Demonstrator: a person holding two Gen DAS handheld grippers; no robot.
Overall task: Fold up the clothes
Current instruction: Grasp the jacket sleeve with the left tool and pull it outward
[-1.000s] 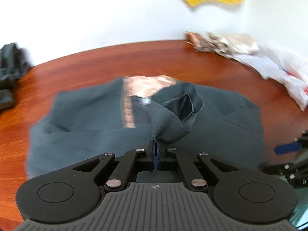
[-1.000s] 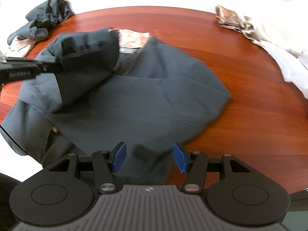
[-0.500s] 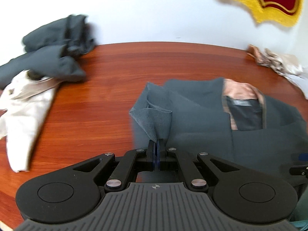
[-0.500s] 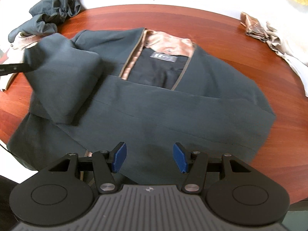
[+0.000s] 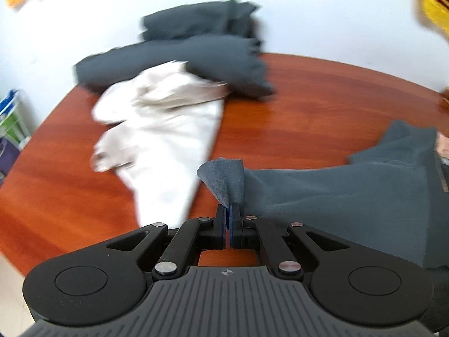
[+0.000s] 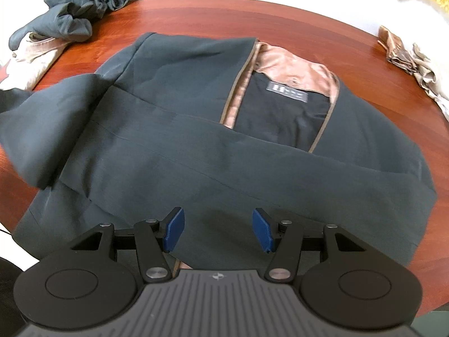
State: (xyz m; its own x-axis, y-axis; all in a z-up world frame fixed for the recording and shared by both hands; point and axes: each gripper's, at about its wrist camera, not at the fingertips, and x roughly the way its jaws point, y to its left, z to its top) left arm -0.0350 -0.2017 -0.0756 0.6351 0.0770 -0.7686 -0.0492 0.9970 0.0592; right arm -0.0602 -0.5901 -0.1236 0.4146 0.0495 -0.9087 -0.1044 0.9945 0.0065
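Note:
A dark teal jacket [image 6: 196, 146] with a tan satin lining [image 6: 291, 70] lies front-up on the round red-brown table [image 6: 224, 14]. My left gripper [image 5: 228, 213] is shut on the cuff of the jacket's sleeve [image 5: 224, 179], and the sleeve [image 5: 350, 196] stretches away to the right. In the right wrist view that sleeve [image 6: 47, 123] reaches out past the jacket's left side. My right gripper [image 6: 218, 229] hangs open above the jacket's near hem with nothing between its blue pads [image 6: 174, 229].
A cream garment [image 5: 165, 140] and a crumpled dark teal garment [image 5: 196, 53] lie on the table's left side, close to the pulled sleeve. Pale and brown clothes [image 6: 412, 61] sit at the far right edge. A white wall [image 5: 308, 14] stands behind.
My left gripper has swung left, pulling the sleeve cuff from over the jacket's front out to its left side. The right wrist view has shifted until the jacket's whole front fills it.

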